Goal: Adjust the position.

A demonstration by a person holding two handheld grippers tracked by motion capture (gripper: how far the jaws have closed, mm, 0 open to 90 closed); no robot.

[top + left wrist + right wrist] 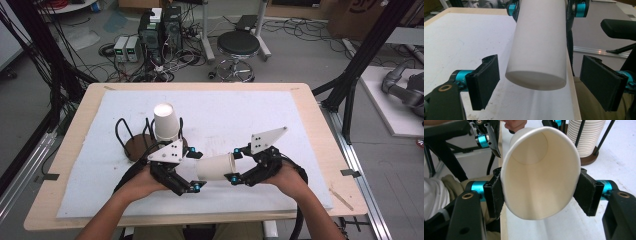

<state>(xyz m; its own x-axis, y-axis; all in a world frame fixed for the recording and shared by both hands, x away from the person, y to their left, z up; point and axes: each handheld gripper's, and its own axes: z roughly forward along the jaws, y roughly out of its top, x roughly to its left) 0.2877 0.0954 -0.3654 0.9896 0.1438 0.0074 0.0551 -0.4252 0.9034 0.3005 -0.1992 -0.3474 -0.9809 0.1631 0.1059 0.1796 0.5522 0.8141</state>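
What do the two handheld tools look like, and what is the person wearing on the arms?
Both the left tool and the right tool have black angular frames, turquoise joints at the jaws and flat black pads. Each carries a grey three-cornered plate with small dark dots on top, and a black cable trails from the right one. The forearms are bare, with no sleeves showing.

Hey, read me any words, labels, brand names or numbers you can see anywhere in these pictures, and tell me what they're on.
No readable text anywhere.
Held paper cup: plain white, no print.
Cup stack in its holder: blank.
Cardboard box at the far right: a dark mark, too cut off and blurred to read.
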